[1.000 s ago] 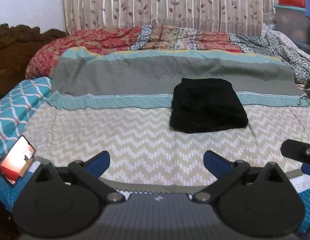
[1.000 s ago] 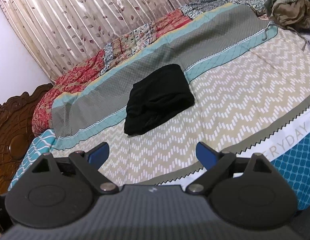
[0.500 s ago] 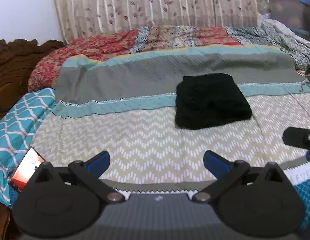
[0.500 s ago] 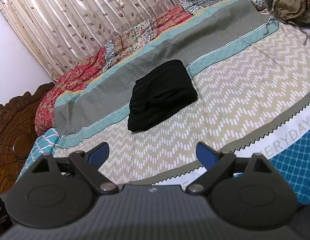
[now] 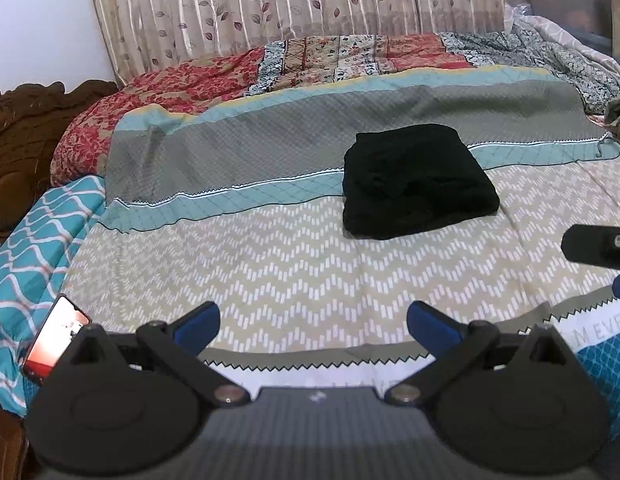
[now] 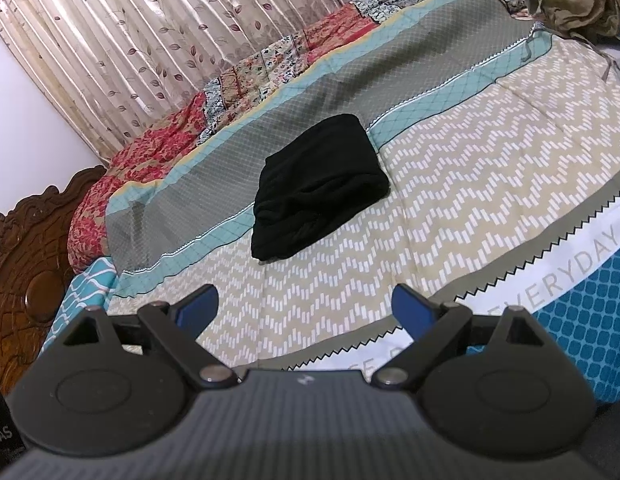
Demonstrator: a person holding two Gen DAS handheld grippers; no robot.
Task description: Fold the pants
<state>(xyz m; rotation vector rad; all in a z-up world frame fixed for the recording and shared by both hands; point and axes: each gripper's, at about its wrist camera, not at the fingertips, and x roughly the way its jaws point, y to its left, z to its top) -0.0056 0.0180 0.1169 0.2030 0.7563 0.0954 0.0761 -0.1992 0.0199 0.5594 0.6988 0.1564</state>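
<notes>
Patterned bedspread (image 5: 310, 276) and leaf-print curtain (image 5: 270, 4) form the setting. Left gripper (image 5: 312, 322) and right gripper (image 6: 304, 306) hover at the near bed edge, jaws spread wide, holding nothing. Well beyond them lie the black pants (image 5: 414, 182), a compact folded rectangle. Folding appears complete; the next move probably needs only withdrawal or minor tidying.

folded pants (image 5: 418, 182): plain black
bedspread (image 5: 294, 264): beige with white zigzag dashes, grey and teal diamond-grid bands
bunched quilt (image 5: 214, 80): red floral patchwork
curtain (image 5: 270, 4): cream pleats, dark leaf print
gripper fingertip pads (image 5: 196, 322): blue
</notes>
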